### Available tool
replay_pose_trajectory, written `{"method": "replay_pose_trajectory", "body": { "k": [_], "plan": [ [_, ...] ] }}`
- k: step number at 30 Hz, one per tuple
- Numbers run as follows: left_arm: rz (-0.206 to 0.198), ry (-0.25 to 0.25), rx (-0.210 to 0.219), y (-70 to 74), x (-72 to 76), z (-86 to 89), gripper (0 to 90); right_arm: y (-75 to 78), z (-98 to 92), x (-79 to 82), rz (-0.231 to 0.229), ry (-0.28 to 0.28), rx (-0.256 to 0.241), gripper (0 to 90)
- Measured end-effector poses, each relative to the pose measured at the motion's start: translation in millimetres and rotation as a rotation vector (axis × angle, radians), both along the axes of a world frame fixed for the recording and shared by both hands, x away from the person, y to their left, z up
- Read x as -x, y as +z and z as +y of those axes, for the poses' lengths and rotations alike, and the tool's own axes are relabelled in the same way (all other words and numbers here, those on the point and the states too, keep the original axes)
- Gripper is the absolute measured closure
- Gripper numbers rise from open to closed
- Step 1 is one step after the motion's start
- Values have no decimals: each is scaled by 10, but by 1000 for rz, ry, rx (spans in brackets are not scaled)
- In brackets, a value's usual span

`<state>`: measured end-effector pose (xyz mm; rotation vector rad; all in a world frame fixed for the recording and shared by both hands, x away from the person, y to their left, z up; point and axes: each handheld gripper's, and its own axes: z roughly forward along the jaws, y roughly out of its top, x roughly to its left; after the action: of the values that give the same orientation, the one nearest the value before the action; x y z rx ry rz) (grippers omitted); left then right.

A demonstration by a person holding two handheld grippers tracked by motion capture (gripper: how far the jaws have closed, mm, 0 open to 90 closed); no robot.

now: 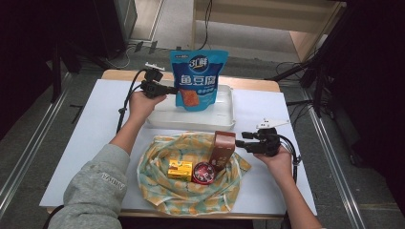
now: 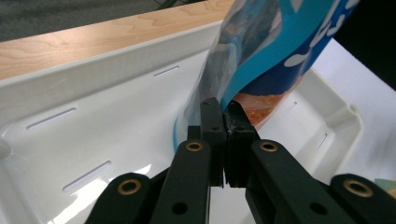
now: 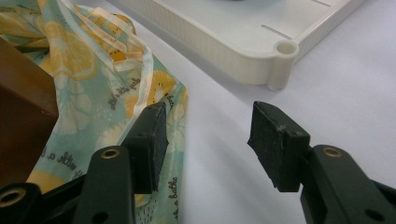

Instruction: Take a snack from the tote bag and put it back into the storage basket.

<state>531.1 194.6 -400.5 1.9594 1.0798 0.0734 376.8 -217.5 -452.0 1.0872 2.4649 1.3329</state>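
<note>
The left gripper is clamped on the edge of the blue snack pouch, its jaws pressed tight together on the film, as the left gripper view shows. It holds the pouch upright over the white tray, which sits toward the far edge of the desk; the pouch's lower end looks to be down inside the tray, though whether it rests on the tray floor I cannot tell.

The right gripper is wide open and holds nothing. It hovers just beside the brown box, which stands on the right part of the yellow patterned cloth near the desk's front edge (the jaws have not closed on it, and one pad sits over the cloth's edge).

Judging by how things lie, the work is moving items from the cloth into the tray. The pouch is nearly placed but not released. Left on the cloth are the brown box, a small yellow box and a round red tin, the tin touching the brown box's foot. So roughly one item of four is close to done.
</note>
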Motion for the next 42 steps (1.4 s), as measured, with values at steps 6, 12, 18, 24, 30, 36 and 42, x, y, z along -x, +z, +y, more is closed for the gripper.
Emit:
{"method": "replay_pose_trajectory", "body": {
  "k": [6,12,18,24,30,36,42],
  "plan": [
    [4,-26,-7,18,32,2,851,-1,-16,10,1,-5,-2,476],
    [21,-49,-28,42,94,16,760,-3,-13,10,-1,-4,2,477],
    [17,-56,-31,63,181,58,694,-6,-14,11,4,-4,0,476],
    [26,-74,-17,65,269,98,627,-4,-10,19,7,1,-2,475],
    [36,-86,0,90,363,121,525,6,5,30,16,3,-18,467],
    [38,-107,-9,86,495,142,456,10,11,37,16,7,-15,466],
    [40,-118,-17,95,602,179,442,12,23,41,13,13,-11,467]
  ]
}}
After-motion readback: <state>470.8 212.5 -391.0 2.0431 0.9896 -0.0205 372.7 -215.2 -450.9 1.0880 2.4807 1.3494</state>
